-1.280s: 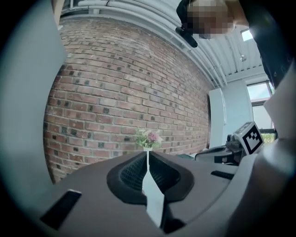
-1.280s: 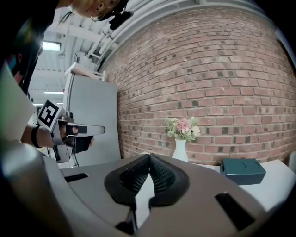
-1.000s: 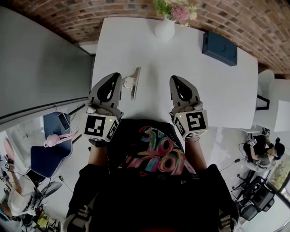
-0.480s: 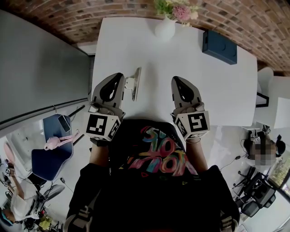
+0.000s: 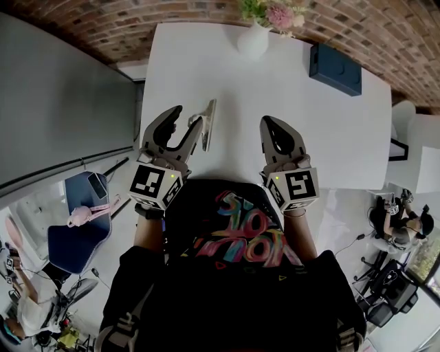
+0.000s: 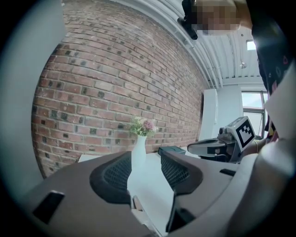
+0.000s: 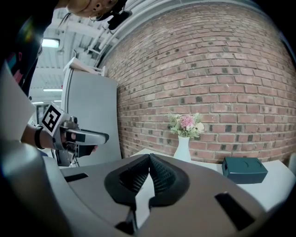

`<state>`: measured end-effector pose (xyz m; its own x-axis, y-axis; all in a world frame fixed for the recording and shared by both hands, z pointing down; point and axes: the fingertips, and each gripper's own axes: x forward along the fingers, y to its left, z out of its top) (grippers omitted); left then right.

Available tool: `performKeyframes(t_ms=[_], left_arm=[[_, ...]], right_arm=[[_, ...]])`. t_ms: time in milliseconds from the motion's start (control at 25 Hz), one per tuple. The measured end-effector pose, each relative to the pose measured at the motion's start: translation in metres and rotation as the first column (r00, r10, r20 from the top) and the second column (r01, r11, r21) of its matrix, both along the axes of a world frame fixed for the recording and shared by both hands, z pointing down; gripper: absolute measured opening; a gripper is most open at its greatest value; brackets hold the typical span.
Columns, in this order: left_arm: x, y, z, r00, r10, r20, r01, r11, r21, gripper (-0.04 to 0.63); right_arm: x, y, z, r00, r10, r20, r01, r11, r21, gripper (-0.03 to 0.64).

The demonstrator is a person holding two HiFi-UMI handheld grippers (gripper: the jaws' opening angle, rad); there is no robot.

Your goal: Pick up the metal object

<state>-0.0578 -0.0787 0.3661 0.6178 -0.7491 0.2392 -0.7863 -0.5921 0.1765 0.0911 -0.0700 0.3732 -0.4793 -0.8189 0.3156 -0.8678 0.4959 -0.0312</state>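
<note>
Head view, looking steeply down onto a long white table [image 5: 227, 75] set against red-brown brickwork [image 5: 82, 27].

At left, the left gripper [image 5: 189, 115], grey with a black-and-white marker cube [image 5: 152, 187], over the near table edge, jaws spread wide apart and gripping nothing. Just beside its right jaw, on the outer side, the task's thing: a narrow flat silvery metal object [image 5: 208, 122] on the table top, long axis running away from the person. Touching the jaw or only next to it: hard to tell. Same reading from the left gripper view: an open gap between the ribbed black pads [image 6: 113, 176], with mostly bare table and the distant vase showing through.

Judged an early stage: gripper alongside the object and jaws ready, but no grip on the metal and no lift. Left to do, most likely: bringing the open jaws astride the object, closing, raising.

Further right, the right gripper [image 5: 267, 122], same build, over the near edge and well apart from the metal object. Jaws pressed together on nothing, plain in the right gripper view.

Containers, both toward the far side. Centre: a white narrow-necked vase [image 5: 253, 41] holding a small bunch of pink and cream flowers [image 5: 275, 14] with green leaves. Right: a dark teal rectangular box [image 5: 335, 69], shut, contents not visible.
</note>
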Motion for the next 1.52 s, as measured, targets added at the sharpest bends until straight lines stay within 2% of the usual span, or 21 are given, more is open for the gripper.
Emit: performKeyframes(t_ms=[240,480,960,1280,1520], left_arm=[[0.006,-0.001,0.01,0.999,0.037,0.033,-0.036,0.999,-0.007,0.201],[0.01,-0.003,0.022,0.996,0.06,0.064,-0.059,0.998,-0.018,0.213],[0.008,0.001,0.068,0.985,0.129,0.113,-0.117,0.987,-0.11,0.23],[0.01,0.003,0.102,0.969,0.199,0.148,-0.173,0.969,-0.175,0.247],[0.012,0.005,0.134,0.939,0.274,0.206,-0.223,0.945,-0.237,0.253]], right_arm=[[0.004,0.001,0.004,1.0,0.018,0.007,-0.018,1.0,-0.007,0.018],[0.007,0.007,0.014,0.999,0.028,-0.022,-0.03,0.997,-0.071,0.018],[0.005,0.014,0.031,0.999,0.031,-0.028,-0.034,0.994,-0.1,0.018],[0.006,0.017,0.044,0.999,0.04,-0.023,-0.043,0.991,-0.124,0.018],[0.006,0.02,0.055,0.999,0.047,-0.017,-0.049,0.988,-0.144,0.018]])
